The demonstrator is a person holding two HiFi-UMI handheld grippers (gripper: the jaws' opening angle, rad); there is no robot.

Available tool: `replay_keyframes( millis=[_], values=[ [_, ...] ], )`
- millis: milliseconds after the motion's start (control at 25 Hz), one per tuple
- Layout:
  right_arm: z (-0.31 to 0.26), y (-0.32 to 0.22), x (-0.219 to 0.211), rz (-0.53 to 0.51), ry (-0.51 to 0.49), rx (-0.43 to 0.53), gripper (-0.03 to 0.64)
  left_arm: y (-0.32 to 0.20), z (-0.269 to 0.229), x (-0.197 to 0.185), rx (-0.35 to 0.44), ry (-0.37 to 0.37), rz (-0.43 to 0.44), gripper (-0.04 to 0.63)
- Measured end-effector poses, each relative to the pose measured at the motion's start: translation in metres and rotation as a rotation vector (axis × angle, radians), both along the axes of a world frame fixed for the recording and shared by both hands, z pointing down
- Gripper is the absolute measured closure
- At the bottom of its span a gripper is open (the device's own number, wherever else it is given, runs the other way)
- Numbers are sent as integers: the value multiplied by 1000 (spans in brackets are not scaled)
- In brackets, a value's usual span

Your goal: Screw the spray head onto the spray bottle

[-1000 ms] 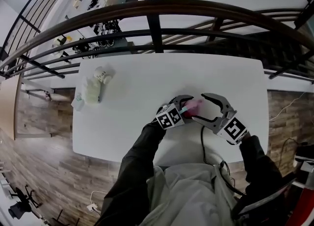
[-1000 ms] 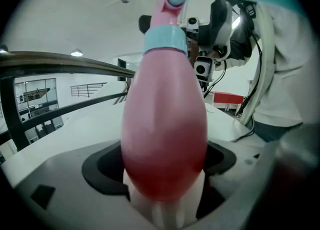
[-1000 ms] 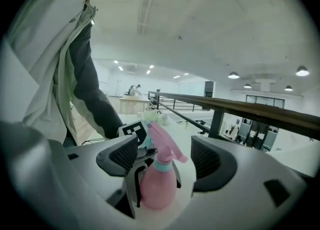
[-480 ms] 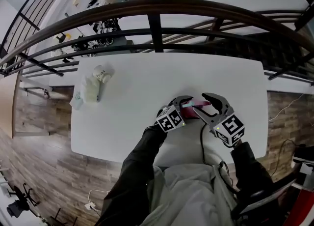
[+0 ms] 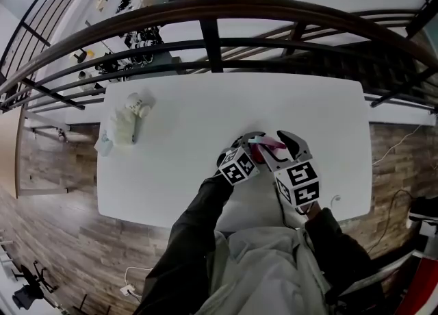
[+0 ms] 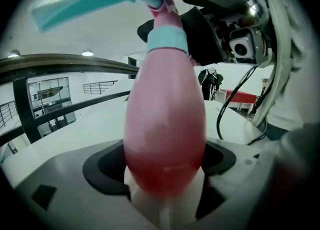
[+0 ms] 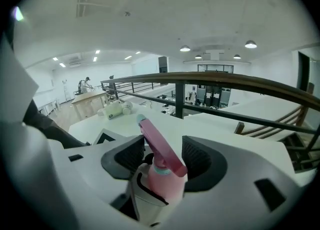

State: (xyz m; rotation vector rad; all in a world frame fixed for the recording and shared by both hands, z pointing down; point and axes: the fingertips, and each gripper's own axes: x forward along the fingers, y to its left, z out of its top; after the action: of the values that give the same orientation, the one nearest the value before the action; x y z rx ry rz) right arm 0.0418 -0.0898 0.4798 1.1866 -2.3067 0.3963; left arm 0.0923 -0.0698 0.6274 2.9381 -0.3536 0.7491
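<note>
While L gripper (image 5: 254, 148) fingers clamp spray bottle (image 6: 165, 129), R gripper (image 5: 278, 147) fingers pinch spray head (image 7: 159, 146).

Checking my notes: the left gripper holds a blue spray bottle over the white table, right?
Not blue. The left gripper view shows the spray bottle in the left gripper is pink; it is held over the white table.

Surface (image 5: 185, 139): white, rectangular.
Lying on it: one pale soft toy (image 5: 125, 122), near the far left corner.
</note>
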Motion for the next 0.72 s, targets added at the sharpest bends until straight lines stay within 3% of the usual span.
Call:
replay_keyframes(
  millis=[240,320,480,560,640,720],
  values=[
    [-11,9,-1,-113,44,317,393,10,0,2,-11,12,42,161],
    [-15,19,7,-135,35,369,391,19,0,0,-9,18,67,161],
    [-8,35,25,-129,-28,324,391,36,-3,-13,-6,61,82,161],
    [-10,40,39,-93,-70,315,391,43,-2,-25,-8,49,68,161],
    [-9,48,57,-41,-150,285,391,50,-7,-40,-16,50,17,161],
    [2,61,76,35,-257,216,393,57,-19,-57,-54,124,-84,161]
  ],
)
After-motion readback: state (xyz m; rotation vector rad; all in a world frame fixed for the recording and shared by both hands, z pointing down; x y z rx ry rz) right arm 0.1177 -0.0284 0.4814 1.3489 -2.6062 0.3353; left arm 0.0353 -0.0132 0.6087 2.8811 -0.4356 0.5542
